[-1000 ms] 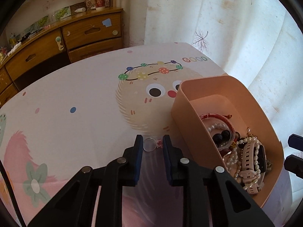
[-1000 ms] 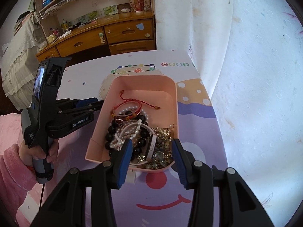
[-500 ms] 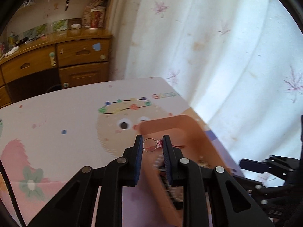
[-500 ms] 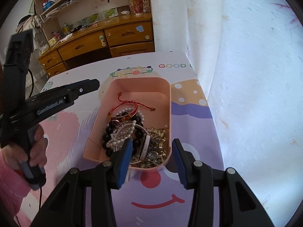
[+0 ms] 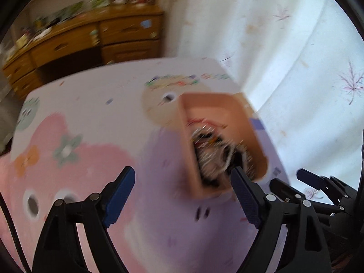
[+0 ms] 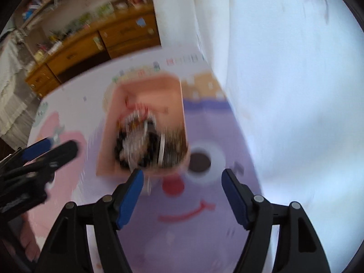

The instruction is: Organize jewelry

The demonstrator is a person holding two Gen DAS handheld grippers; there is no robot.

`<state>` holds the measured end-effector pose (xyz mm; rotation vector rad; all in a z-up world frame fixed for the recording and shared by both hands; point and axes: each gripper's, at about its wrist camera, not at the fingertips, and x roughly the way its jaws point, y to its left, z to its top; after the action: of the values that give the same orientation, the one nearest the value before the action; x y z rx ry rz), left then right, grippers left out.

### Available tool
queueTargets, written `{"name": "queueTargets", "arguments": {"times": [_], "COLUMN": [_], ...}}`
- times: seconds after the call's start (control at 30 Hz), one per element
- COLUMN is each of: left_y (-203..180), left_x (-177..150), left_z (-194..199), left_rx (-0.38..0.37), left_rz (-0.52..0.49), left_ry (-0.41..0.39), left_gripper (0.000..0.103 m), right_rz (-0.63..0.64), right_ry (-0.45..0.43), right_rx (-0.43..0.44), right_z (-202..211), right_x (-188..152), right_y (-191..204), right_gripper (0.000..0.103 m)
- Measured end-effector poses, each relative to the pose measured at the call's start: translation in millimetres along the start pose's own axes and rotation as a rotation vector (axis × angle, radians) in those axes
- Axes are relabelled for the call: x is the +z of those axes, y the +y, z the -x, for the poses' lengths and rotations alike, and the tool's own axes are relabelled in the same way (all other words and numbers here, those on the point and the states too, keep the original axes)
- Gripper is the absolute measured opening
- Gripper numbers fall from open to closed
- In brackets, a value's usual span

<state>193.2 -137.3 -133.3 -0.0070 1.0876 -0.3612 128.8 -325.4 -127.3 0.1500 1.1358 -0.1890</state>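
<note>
A pink box (image 5: 248, 122) holding a blurred pile of bead bracelets, pearls and a watch (image 5: 216, 152) stands on the cartoon-printed tablecloth (image 5: 91, 118). My left gripper (image 5: 183, 198) is open wide and empty, above the cloth just near the box's near end. The box also shows in the right wrist view (image 6: 163, 91), with the jewelry pile (image 6: 141, 145). My right gripper (image 6: 183, 195) is open and empty, just in front of the box. The left gripper shows at the left of the right wrist view (image 6: 43, 150). Both views are motion-blurred.
A wooden dresser (image 5: 91, 36) with drawers and clutter stands beyond the table's far edge. A white curtain (image 5: 284, 45) hangs along the table's right side. The right gripper's tips show at lower right in the left wrist view (image 5: 318, 182).
My left gripper held a small ring over the box, then opened wide and pulled back; the ring is no longer between its fingers. My right gripper opened wider. Both cameras are moving.
</note>
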Motion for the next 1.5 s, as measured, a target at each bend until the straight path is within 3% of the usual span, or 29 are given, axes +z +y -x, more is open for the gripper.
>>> {"name": "queueTargets", "arguments": {"times": [0.1,0.3,0.4,0.5,0.63,0.73,1.0,1.33,1.5], "left_y": [34,89,108,115,103,86,33,18,19], "left_x": [-32,-101,-128,-137,-124,-109,-104,-96,-95], "left_z": [24,88,121,152,179,191,212,217,217], "left_rx": [0.015,0.019,0.119,0.185,0.217,0.194,0.268,0.305,0.304], "left_rz": [0.092,0.265,0.337,0.388,0.386,0.369,0.233,0.167,0.158], "left_ry": [0.054,0.108,0.124,0.084,0.043,0.015,-0.050,-0.097,-0.095], "left_gripper": [0.085,0.085,0.085,0.085,0.097,0.098,0.102,0.102,0.102], "right_rz": [-0.049,-0.048,-0.005,0.080,0.172,0.170,0.117,0.197,0.202], "right_ry": [0.096,0.160,0.203,0.236,0.174,0.115,0.008,-0.164,-0.181], "right_rx": [0.056,0.089,0.137,0.207,0.225,0.236,0.208,0.167,0.174], "right_z": [3,36,52,70,108,135,166,197,200], "right_x": [-30,-97,-127,-132,-111,-96,-87,-87,-86], "right_y": [12,49,72,88,92,82,65,75,77], "right_gripper": [0.075,0.087,0.089,0.089,0.089,0.089,0.090,0.099,0.101]}}
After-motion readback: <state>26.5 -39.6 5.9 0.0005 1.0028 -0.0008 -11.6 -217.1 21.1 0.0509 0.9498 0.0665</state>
